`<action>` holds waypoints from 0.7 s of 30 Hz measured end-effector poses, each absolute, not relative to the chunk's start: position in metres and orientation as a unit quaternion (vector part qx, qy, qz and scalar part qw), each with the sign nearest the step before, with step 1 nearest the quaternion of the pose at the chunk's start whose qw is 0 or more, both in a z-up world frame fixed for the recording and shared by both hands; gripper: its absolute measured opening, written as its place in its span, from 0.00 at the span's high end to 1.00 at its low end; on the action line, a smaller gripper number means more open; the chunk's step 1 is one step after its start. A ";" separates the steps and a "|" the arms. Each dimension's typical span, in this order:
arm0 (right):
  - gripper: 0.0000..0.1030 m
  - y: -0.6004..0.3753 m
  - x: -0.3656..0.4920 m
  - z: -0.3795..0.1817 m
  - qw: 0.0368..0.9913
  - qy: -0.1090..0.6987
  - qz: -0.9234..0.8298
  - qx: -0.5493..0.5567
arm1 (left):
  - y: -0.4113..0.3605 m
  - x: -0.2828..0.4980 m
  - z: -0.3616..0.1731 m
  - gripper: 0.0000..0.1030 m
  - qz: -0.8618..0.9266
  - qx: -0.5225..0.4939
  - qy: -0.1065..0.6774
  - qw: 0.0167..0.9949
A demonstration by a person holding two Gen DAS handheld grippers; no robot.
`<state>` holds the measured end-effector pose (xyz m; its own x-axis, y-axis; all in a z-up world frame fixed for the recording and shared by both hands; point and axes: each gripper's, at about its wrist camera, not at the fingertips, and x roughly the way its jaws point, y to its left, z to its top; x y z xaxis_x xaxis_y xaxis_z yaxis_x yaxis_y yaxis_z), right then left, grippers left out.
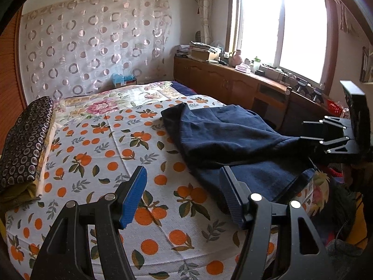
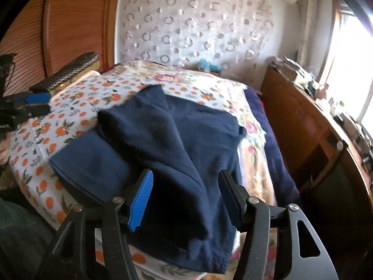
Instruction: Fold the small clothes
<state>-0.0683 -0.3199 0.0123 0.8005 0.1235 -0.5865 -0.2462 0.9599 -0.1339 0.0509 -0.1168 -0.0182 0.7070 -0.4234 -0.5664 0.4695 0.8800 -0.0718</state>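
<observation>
A dark navy garment (image 1: 223,137) lies rumpled on the orange-print bed sheet (image 1: 98,154), near the bed's right side. In the right wrist view the garment (image 2: 177,144) fills the middle, one part folded over another. My left gripper (image 1: 184,196) is open and empty, above the sheet just left of the garment's near edge. My right gripper (image 2: 186,198) is open, its fingers straddling the garment's near part; it also shows at the right edge of the left wrist view (image 1: 326,135). The left gripper shows at the left edge of the right wrist view (image 2: 35,105).
A folded dark patterned blanket (image 1: 25,140) lies at the bed's left edge. A floral quilt (image 1: 130,98) covers the bed's far end. A wooden cabinet (image 1: 233,81) with clutter runs under the window on the right. A wooden slatted door (image 2: 70,23) stands to the left.
</observation>
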 end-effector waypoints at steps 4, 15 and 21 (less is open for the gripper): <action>0.41 -0.302 -0.062 0.020 0.945 0.287 0.121 -0.103 | -0.115 0.051 -0.019 0.36 -0.238 0.037 0.298 0.924; 0.41 -0.250 0.011 -0.002 0.918 0.320 0.208 -0.111 | -0.101 0.052 -0.021 0.36 -0.224 0.020 0.296 0.928; 0.41 -0.213 0.055 -0.016 0.892 0.352 0.251 -0.134 | -0.101 0.052 -0.022 0.36 -0.224 0.020 0.298 0.928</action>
